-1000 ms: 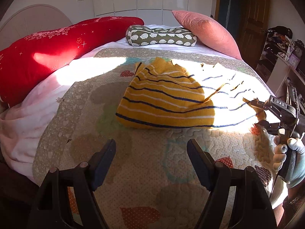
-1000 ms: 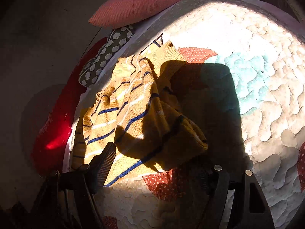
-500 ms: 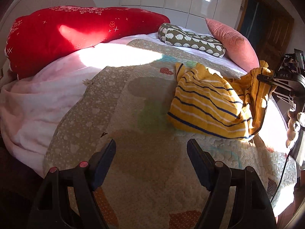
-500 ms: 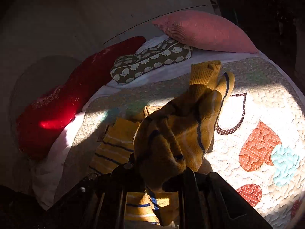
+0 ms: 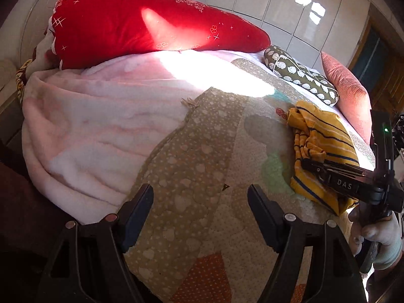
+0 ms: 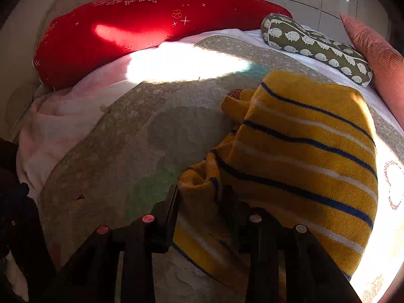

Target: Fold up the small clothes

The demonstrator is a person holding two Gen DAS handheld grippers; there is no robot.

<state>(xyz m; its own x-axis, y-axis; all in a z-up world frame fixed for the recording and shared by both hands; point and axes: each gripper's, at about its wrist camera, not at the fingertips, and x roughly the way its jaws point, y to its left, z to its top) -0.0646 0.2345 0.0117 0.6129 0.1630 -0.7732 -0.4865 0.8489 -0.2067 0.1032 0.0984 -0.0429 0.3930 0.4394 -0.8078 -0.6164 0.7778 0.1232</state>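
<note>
Both grippers are in my hands over the bed. Around a bunched fold of the yellow striped sweater [image 6: 310, 151] my right gripper [image 6: 202, 197] has its jaws opening; the knit sits between the two fingers, and the left finger [image 6: 171, 202] lies against the fold, though I cannot tell whether the far finger presses it. Nothing is between the spread jaws of my left gripper [image 5: 200, 202], which hangs above the quilt [image 5: 192, 151].

Mustard yellow knit makes up the sweater, crossed by thin navy and white stripes, with a ribbed edge showing at the fold near my right fingers. It lies in a folded heap on the quilt's right side, near the pink pillow [image 5: 351, 96] and the green hedgehog-print cushion [image 5: 300, 75]. One part is doubled over the rest, and the lower layers are rumpled.

From the left wrist view my right gripper's body covers the sweater's near edge, and my gloved right hand [image 5: 378, 232] is cut off at the frame's corner. Sleeves and neckline are hard to make out in the heap. Bright sun washes out a patch of the pink blanket [image 5: 101, 131] below the red pillow [image 5: 141, 20], and the right wrist view's lower left corner is too dark to read.
</note>
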